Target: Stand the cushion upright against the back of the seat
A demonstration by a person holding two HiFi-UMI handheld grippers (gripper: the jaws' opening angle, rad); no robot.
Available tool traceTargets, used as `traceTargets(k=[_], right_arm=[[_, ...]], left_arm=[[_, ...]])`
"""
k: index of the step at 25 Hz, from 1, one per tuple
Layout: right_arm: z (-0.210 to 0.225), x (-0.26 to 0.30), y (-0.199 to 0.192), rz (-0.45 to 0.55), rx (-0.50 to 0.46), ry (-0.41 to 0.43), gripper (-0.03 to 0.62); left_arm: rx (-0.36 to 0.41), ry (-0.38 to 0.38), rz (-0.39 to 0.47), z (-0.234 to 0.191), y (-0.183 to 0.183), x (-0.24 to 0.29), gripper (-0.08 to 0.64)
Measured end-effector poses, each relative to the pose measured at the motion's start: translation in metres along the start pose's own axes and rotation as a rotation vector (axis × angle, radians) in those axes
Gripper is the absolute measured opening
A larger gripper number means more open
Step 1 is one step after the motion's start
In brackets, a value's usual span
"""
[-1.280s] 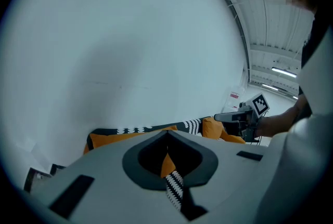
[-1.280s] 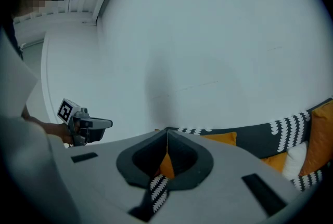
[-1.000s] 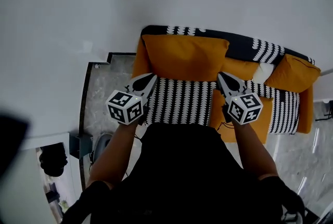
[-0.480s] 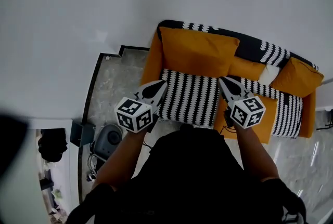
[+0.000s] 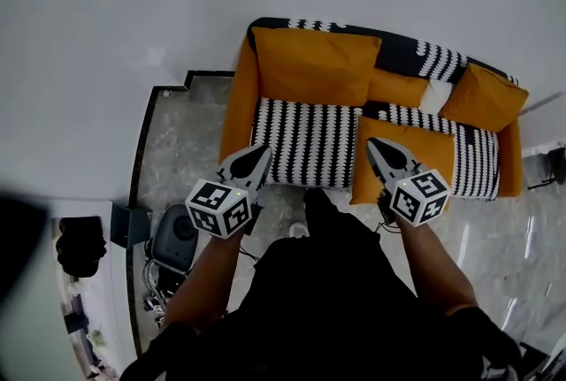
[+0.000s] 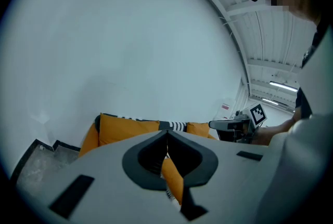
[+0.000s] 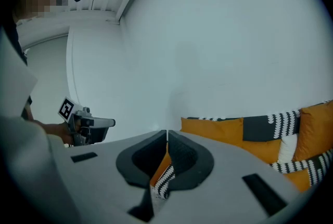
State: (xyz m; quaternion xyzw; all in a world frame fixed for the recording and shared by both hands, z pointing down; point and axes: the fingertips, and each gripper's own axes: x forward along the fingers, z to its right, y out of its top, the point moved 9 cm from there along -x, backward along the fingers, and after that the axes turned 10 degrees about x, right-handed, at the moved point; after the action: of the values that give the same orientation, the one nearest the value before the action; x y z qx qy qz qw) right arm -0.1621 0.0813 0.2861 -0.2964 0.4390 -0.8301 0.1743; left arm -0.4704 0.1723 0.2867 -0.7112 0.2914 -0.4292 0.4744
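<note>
Steep overhead head view; sofa shared

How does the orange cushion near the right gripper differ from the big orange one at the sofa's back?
The front cushion lies flat on the striped seat; the big cushion stands against the backrest. The big cushion is clearly wider than the front cushion. Both are plain orange.

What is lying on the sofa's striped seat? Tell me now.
One orange cushion lies flat on the striped seat, right of centre. In the head view the right gripper covers part of its left side, and the seat under the cushion is hidden.
</note>
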Motion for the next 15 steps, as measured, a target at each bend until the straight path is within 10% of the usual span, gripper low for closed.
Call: traceTargets(k=[15], right_arm=[[0.000,-0.102,-0.026,0.063,0.003,-0.119,0.040]], left_arm=[[0.105,-0.086,0.029,0.077,-0.007,-0.011,0.017]])
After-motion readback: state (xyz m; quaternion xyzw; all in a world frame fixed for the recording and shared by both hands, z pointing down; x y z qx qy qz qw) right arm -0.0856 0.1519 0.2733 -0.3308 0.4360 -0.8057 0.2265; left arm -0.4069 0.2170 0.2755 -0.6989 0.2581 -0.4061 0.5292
